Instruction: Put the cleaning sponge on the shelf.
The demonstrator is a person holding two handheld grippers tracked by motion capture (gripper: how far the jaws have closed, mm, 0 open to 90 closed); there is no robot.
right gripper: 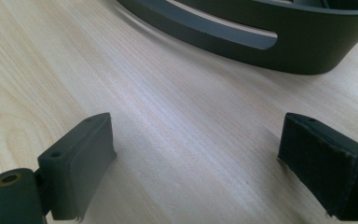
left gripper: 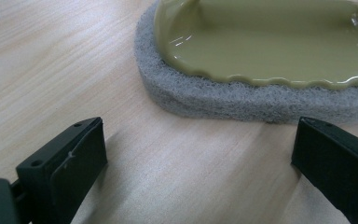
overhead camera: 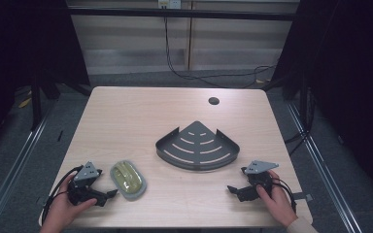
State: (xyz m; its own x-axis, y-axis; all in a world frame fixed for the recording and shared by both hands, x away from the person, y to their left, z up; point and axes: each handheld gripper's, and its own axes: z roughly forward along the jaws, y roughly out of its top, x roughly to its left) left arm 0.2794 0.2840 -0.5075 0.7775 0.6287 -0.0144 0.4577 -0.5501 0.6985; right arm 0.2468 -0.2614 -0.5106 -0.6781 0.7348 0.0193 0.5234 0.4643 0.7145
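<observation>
An oval scrubbing pad [overhead camera: 128, 179], olive-green plastic on top of a grey fibre base, lies near the table's front left. Its grey edge [left gripper: 242, 95] sits just beyond my left gripper [left gripper: 196, 154], whose jaws stand wide apart with bare table between them. In the high view the left gripper [overhead camera: 108, 195] rests low by the pad's near left side. A dark grey quarter-round corner shelf [overhead camera: 197, 145] with curved slots sits mid-table. My right gripper [overhead camera: 234, 190] lies in front of its right end, open; its view has the shelf's curved wall [right gripper: 261, 44] ahead of the gripper [right gripper: 196, 158].
The light wooden table [overhead camera: 126, 116] has a round cable hole [overhead camera: 213, 101] near its back right. Black cables [overhead camera: 194, 73] run over the floor behind the table. Dark curtains stand at both sides.
</observation>
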